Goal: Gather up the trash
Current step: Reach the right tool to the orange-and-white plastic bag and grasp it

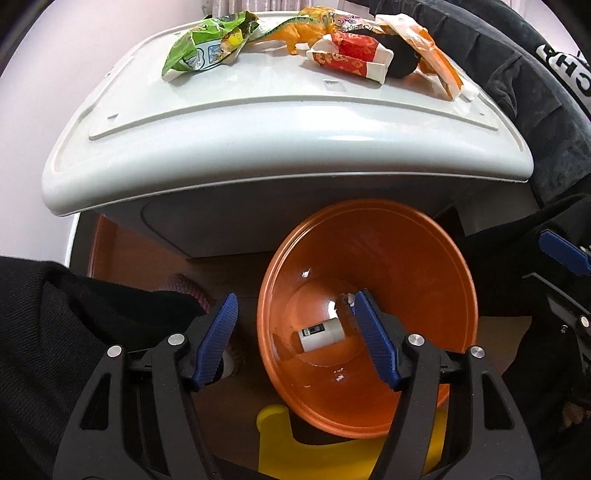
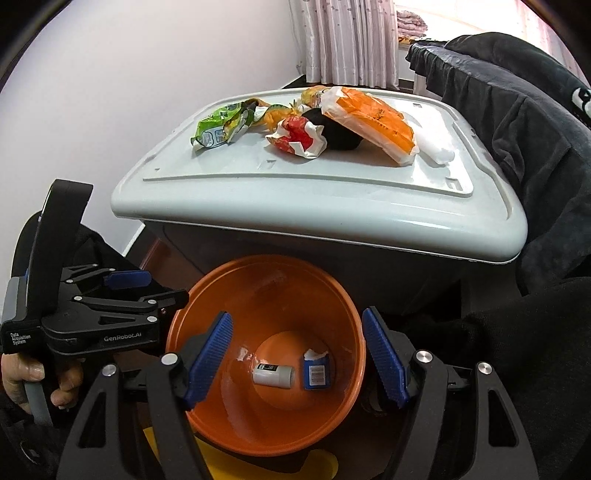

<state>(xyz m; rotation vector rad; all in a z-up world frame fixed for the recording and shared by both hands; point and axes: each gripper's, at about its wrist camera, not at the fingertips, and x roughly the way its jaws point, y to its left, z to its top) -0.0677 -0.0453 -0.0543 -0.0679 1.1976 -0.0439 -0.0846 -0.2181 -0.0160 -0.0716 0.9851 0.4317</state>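
An orange bin (image 1: pixel 424 277) (image 2: pixel 229 424) stands below a white plastic lid surface (image 1: pixel 258 122) (image 2: pixel 332 192). In the bin lie a small white bottle (image 1: pixel 321 335) (image 2: pixel 274 375) and a small blue carton (image 2: pixel 316 371). On the lid lie a green wrapper (image 1: pixel 207 44) (image 2: pixel 221 125), a red and white wrapper (image 1: pixel 351 55) (image 2: pixel 299 138), an orange and white bag (image 1: pixel 432 55) (image 2: pixel 373 123), a black object (image 1: pixel 402 59) (image 2: pixel 340 134) and an orange toy dinosaur (image 1: pixel 303 27) (image 2: pixel 275 112). My left gripper (image 1: pixel 295 317) (image 2: pixel 125 291) is open and empty at the bin's rim. My right gripper (image 2: pixel 297 332) is open and empty above the bin.
A yellow object (image 1: pixel 280 443) (image 2: pixel 266 465) sits under the bin. Dark clothing (image 1: pixel 517 92) (image 2: pixel 517 129) hangs to the right of the lid. A pale wall (image 2: pixel 147 74) and a curtain (image 2: pixel 347 40) stand behind. A brown floor (image 1: pixel 229 266) shows beneath.
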